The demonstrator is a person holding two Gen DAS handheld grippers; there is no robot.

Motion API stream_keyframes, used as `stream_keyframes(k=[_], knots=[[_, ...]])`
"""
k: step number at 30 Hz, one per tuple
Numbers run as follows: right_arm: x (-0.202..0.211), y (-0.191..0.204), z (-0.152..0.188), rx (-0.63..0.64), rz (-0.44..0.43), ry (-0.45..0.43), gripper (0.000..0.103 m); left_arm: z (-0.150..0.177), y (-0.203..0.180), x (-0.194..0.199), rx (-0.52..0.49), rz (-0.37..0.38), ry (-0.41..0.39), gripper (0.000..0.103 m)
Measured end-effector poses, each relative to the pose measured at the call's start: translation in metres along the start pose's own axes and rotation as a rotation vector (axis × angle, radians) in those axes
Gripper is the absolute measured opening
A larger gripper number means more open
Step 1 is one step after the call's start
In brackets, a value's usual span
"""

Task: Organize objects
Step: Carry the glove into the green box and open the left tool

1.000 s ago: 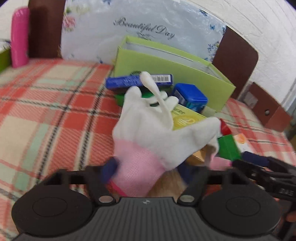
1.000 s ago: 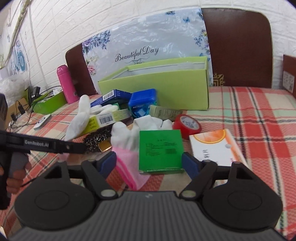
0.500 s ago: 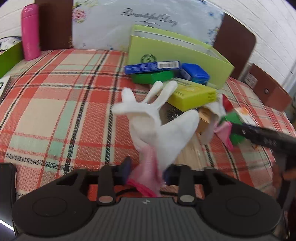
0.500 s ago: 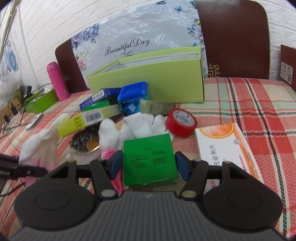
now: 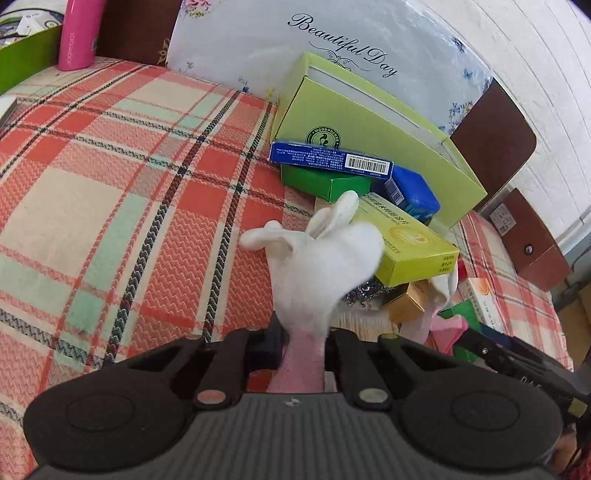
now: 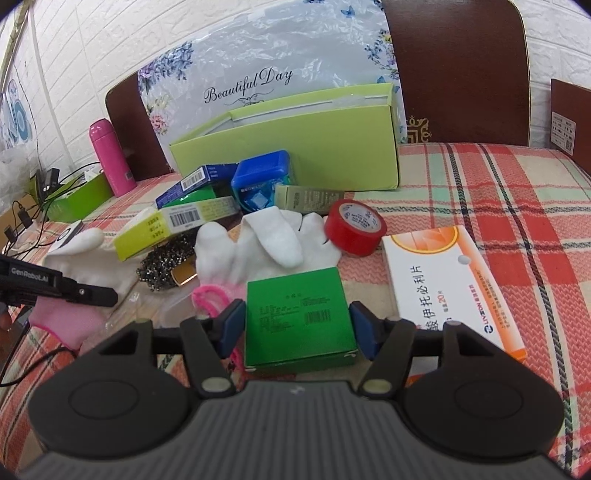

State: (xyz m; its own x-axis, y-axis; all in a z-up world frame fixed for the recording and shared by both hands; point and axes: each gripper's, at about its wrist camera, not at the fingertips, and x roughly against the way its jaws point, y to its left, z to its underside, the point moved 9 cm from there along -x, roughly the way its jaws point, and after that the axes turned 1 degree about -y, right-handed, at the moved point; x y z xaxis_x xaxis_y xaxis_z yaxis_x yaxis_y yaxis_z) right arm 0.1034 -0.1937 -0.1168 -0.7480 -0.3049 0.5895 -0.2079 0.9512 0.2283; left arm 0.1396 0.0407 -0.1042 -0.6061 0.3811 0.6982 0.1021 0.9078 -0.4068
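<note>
Left gripper [image 5: 303, 345] pinched tight on the pink cuff of a white cloth glove with pink cuff [image 5: 317, 269]; glove stands up from the jaws, fingers flopped over, lifted clear of the red-and-green plaid cloth on the counter [image 5: 110, 192]. In the right wrist view the same glove [image 6: 79, 254] shows at far left, with the left gripper's black finger across it.

Right gripper [image 6: 298, 326] spread wide, blue pads either side of a flat green cardboard box [image 6: 298, 319]; whether the pads touch the box cannot be told. Only this view shows the second white glove [image 6: 266, 240] lying flat just behind the green box, the red tape roll [image 6: 354, 227] touching its right edge, and the white-and-orange medicine carton [image 6: 450, 284] to the right.

Left wrist view alone shows the round logo on the end of the large lime-green open box [image 5: 373, 122]. Against that box: dark blue barcode carton [image 5: 328, 158] stacked on a second green box [image 5: 325, 182]. Yellow-green long carton [image 5: 410, 243] lies just behind the held glove. Pink bottle [image 5: 79, 33] at far back left.
</note>
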Motion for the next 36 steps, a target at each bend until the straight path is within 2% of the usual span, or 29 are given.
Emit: stream_keyframes(k=[4,9,16,21,25,29,36], knots=[[0.016,0.001,-0.01,-0.002,-0.006,-0.03,0.061,-0.007,-0.015,0.024,-0.049,0.043,-0.046,0.004],[0.037,0.006,-0.039,0.022,-0.02,-0.113,0.06,-0.034,-0.048,0.054,-0.127,0.103,-0.145,0.004],[0.044,0.01,-0.078,0.077,-0.018,-0.194,0.06,-0.079,-0.095,0.062,-0.197,0.192,-0.226,0.004],[0.035,0.009,-0.114,0.134,0.013,-0.253,0.06,-0.115,-0.124,0.048,-0.175,0.255,-0.262,0.004],[0.017,0.003,-0.139,0.144,0.035,-0.273,0.061,-0.143,-0.146,0.029,-0.166,0.276,-0.273,0.004],[-0.007,-0.006,-0.158,0.129,0.062,-0.279,0.061,-0.168,-0.159,-0.001,-0.165,0.25,-0.268,0.004],[-0.054,-0.023,-0.185,0.126,0.089,-0.265,0.061,-0.193,-0.165,-0.06,-0.164,0.22,-0.204,0.004]])
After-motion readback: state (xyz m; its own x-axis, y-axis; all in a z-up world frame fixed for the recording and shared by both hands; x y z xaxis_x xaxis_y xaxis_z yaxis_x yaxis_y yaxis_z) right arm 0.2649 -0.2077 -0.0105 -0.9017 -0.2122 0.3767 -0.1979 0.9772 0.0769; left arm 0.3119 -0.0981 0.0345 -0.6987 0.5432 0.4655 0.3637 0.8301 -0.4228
